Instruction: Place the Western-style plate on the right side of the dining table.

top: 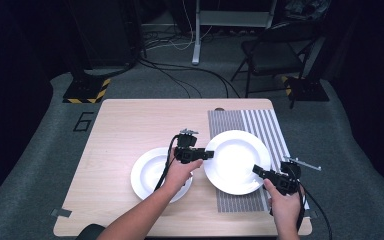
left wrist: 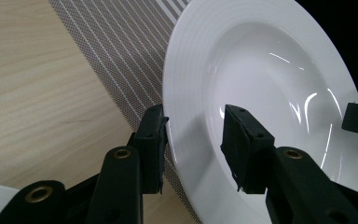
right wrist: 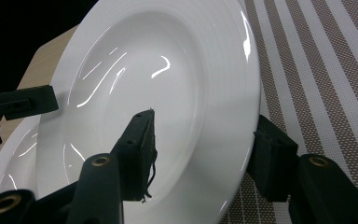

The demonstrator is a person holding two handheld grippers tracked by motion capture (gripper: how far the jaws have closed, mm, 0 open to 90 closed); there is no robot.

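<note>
We hold a large white plate (top: 237, 161) over the striped placemat (top: 267, 125), its rim between both sets of jaws: our left gripper (top: 206, 155) straddles the left edge, our right gripper (top: 258, 171) the near-right edge. A second plate (top: 150, 172) rests left.

Second plate (top: 152, 172) partly hidden under left forearm, lifted plate (top: 237, 160).

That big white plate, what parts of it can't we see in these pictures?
- Underside of the big white plate: hidden in the high view by the plate itself.
- Its near rim: cut off by the bottom edge in the left gripper view.
- Rim under the right tongs: covered by the jaws.
</note>
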